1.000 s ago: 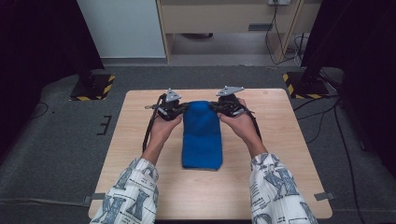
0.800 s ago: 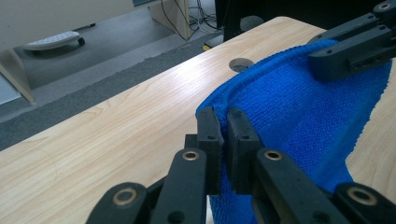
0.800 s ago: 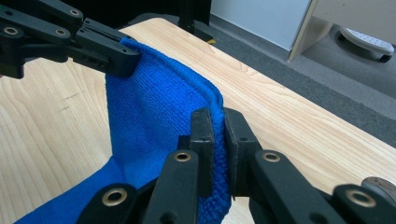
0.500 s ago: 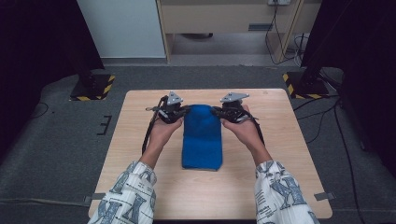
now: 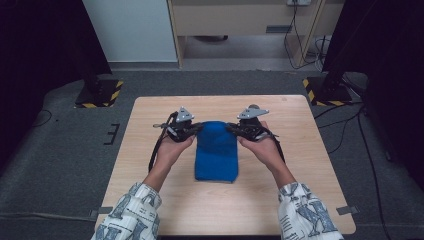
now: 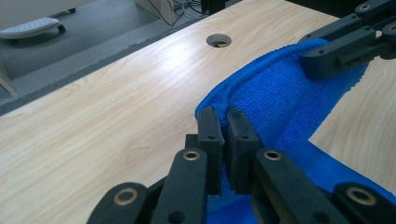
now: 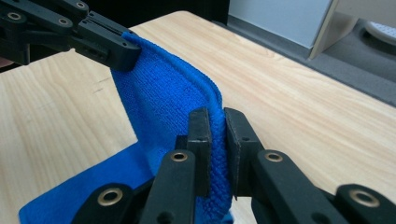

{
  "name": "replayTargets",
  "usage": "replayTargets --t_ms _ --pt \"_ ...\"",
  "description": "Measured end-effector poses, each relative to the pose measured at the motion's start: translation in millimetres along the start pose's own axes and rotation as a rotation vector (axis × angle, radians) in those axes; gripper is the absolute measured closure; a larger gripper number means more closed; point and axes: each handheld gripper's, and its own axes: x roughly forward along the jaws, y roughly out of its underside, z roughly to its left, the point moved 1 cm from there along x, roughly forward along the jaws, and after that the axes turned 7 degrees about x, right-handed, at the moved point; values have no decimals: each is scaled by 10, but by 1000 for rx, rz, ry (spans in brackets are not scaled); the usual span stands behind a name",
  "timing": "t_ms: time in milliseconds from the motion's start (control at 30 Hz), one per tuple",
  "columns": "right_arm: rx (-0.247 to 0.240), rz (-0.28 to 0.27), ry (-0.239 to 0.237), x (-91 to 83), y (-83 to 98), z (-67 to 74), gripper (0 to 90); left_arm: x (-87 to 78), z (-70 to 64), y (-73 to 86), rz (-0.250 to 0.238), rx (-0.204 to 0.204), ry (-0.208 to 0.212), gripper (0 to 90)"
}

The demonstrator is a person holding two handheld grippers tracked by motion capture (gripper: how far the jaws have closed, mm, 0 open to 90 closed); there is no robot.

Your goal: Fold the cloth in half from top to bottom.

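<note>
- The left gripper (image 5: 196,131), a black two-jaw tool with a grey three-cornered plate on top, is clamping its jaws on the far left corner of a bright blue terry-cloth towel (image 5: 216,155); in the left gripper view the hemmed edge is running between the black pads (image 6: 209,128).
- The right gripper (image 5: 233,129), the same black tool, is pinching the towel's far right corner; in the right gripper view the blue pile is sitting squeezed between its pads (image 7: 200,126).
- The two grippers are facing each other across the towel's far end, which is hanging lifted between them, while the near end is lying flat on the board toward the person.
- A pale wooden tabletop (image 5: 300,130) with light grain is spreading under and around both grippers, bare on the outer side of each.
- A round cable hole (image 6: 218,40) in the wood is showing beyond the left gripper's jaws.
- Dark grey carpet (image 5: 60,150) is surrounding the table on all sides.
- Past the grippers, at the far side of the room, a white panel (image 5: 130,30) is standing beside a light wooden cabinet (image 5: 240,20), with cables (image 5: 300,30) trailing down to the right of it.
- Black stands with yellow-and-black striped bases (image 5: 100,94) are sitting on the carpet beyond each far table corner.
- The person's patterned white sleeves (image 5: 135,210) are reaching in behind the grippers.
</note>
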Motion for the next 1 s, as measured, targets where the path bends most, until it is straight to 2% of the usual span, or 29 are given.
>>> replayTargets --t_ms 133,267,467,633,800,867,933,1000 --pt "4 -2 -12 -6 59 41 823 -15 -20 64 -7 -40 -1 852" --pt "10 -1 -17 -9 80 73 824 -30 -53 133 -4 -56 1 854" --pt "9 6 -33 -17 136 115 823 -72 -112 218 -15 -70 5 852" --pt "-2 18 -37 -36 215 151 822 -96 -181 257 -18 -61 8 848" --pt "-10 24 -43 -57 288 189 826 -107 -239 330 -19 -71 24 834" --pt "-14 31 -43 -58 313 207 831 -106 -264 355 -20 -72 24 804" --pt "-15 31 -47 -54 326 220 836 -103 -280 369 -30 -74 18 738" --pt "-17 35 -50 -47 331 229 840 -99 -286 377 -36 -81 7 599"
